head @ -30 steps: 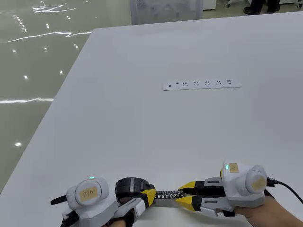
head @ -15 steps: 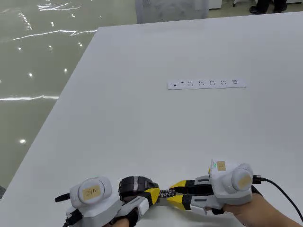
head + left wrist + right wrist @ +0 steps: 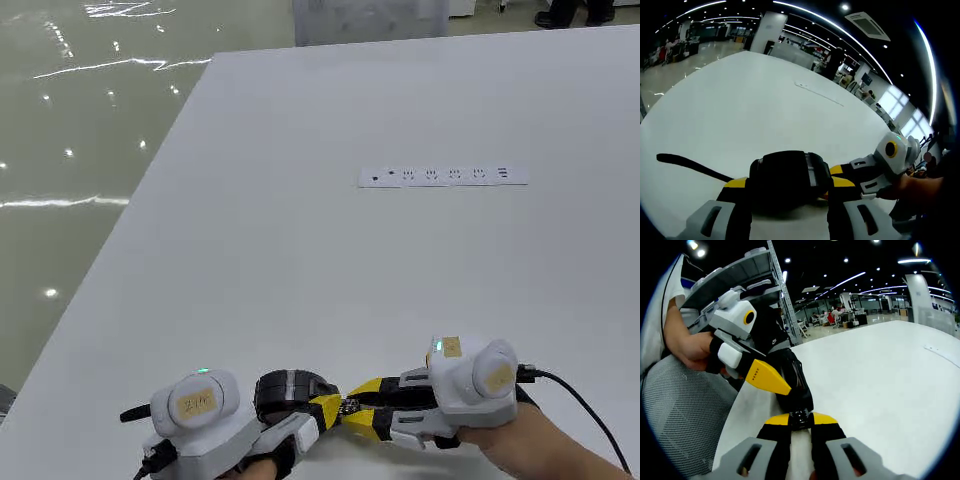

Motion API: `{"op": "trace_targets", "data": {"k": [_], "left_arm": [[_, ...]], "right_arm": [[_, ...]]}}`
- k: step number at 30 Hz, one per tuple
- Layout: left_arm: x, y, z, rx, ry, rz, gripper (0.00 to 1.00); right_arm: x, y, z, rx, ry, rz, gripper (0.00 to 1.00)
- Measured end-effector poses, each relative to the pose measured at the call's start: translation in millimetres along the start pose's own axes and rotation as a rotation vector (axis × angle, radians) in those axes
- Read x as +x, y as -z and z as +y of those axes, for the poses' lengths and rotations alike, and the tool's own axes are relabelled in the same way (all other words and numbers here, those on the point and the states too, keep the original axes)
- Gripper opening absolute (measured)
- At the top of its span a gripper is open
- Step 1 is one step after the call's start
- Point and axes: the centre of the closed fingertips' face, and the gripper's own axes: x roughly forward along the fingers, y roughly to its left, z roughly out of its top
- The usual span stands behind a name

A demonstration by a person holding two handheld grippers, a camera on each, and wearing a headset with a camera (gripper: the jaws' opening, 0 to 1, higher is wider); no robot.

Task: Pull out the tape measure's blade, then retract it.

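Shorter than before, blade [image 3: 799, 418] runs sideways: right gripper [image 3: 352, 412] jaws pinch its tip, left gripper [image 3: 303, 408] jaws clamp tape measure [image 3: 288, 388].

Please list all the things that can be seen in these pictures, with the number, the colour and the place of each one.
table: one, white, under everything.
power strip: one, white, flat on the table, well beyond the tools.
tape measure: one, black case, at the near edge of the table.
blade: one, only a short piece out of the case, colour too small to tell.
strap: one, black, on the table beside the case.
cable: one, black, behind the right tool.
left tool: one, white with yellow and black jaws, shut on the tape measure.
right tool: one, same colours, shut on the blade's tip.
hand: one, holding the right tool.
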Motion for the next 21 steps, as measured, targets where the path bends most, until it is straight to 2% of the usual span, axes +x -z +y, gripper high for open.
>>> {"op": "trace_targets", "data": {"k": [16,21], "left_arm": [[0.6,0.6,-0.8,0.017,-0.005,0.001,0.59],[1.1,2.5,-4.0,0.057,-0.008,0.008,0.59]], "right_arm": [[-0.5,2.6,-0.2,-0.006,0.003,0.007,0.14],[-0.3,8.7,0.6,-0.02,0.004,0.029,0.14]]}}
